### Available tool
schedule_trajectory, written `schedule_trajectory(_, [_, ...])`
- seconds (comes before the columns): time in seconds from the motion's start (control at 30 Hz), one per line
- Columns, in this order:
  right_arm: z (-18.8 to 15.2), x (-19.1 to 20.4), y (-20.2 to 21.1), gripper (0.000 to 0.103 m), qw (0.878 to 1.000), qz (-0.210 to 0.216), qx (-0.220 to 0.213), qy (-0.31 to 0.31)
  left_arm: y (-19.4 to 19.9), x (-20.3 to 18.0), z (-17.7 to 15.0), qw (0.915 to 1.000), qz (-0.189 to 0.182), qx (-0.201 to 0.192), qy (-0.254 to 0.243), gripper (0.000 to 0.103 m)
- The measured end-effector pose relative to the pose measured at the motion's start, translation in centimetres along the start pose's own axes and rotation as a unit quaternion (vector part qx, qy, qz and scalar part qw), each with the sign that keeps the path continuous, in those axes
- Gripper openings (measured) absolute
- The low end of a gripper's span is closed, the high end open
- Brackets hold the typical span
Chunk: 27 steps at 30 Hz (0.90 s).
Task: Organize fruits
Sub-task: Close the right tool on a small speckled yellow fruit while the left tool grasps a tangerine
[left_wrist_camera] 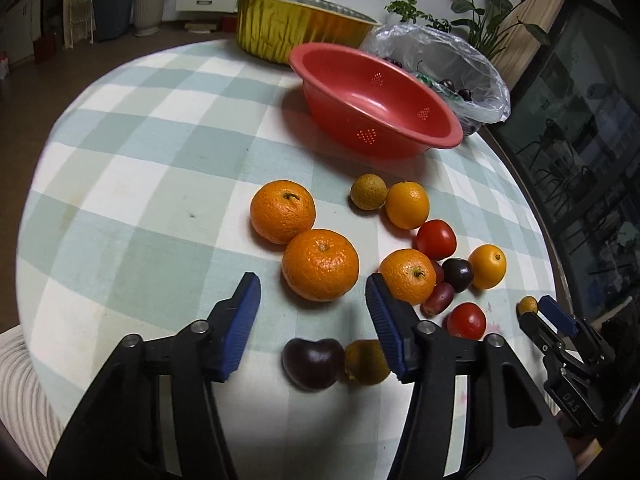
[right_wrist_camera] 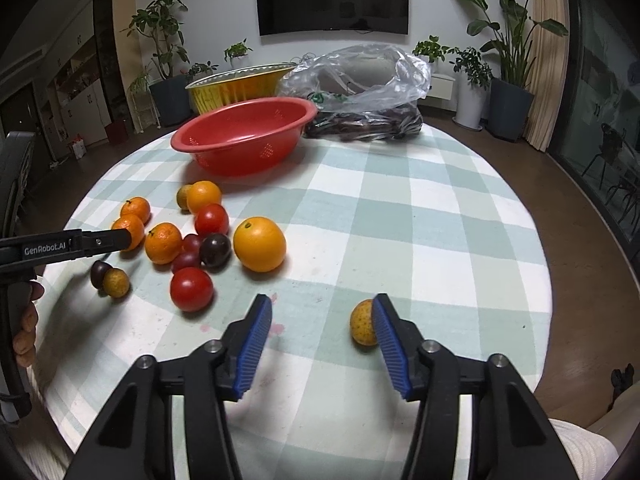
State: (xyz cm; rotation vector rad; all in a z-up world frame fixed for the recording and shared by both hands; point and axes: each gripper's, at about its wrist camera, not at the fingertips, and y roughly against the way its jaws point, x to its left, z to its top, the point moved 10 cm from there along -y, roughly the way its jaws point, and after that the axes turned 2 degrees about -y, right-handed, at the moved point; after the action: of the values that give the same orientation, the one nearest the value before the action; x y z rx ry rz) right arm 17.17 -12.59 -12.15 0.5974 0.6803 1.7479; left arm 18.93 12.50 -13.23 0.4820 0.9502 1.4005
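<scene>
The fruits lie loose on the checked table (right_wrist_camera: 400,208), in front of the empty red colander (right_wrist_camera: 244,136), likely their destination. The left tool (left_wrist_camera: 312,312) hangs half-open with nothing gripped, a tangerine (left_wrist_camera: 320,264) just beyond its tips. The right tool (right_wrist_camera: 320,336) is also half-open, unclamped, a small yellow fruit (right_wrist_camera: 362,322) touching its right pad, apart from the pile.

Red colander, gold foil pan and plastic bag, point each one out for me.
Red colander (right_wrist_camera: 244,142): right wrist view, on its inner wall.
Gold foil pan (left_wrist_camera: 280,30): left wrist view, on its crinkled outer side.
Plastic bag (right_wrist_camera: 360,76): right wrist view, on its clear upper folds.
</scene>
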Motion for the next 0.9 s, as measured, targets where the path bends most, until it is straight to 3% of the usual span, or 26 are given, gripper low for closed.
schedule_trajectory(0.2, [-0.1, -0.1, 0.0, 0.034, 1.000, -0.020, -0.006, 0.023, -1.0, 0.2, 0.6, 1.0000, -0.003, 0.003, 0.002, 0.048])
schedule_trajectory(0.5, [-0.5, 0.5, -0.1, 0.030, 0.995, -0.059, -0.010, 0.076, -1.7, -0.1, 1.2, 1.0000, -0.002, 0.001, -0.007, 0.048])
schedule_trajectory(0.9, [-0.6, -3.0, -0.3, 0.030, 0.995, -0.092, 0.007, 0.027, -1.9, -0.3, 1.4, 1.0000, -0.001, -0.002, -0.007, 0.048])
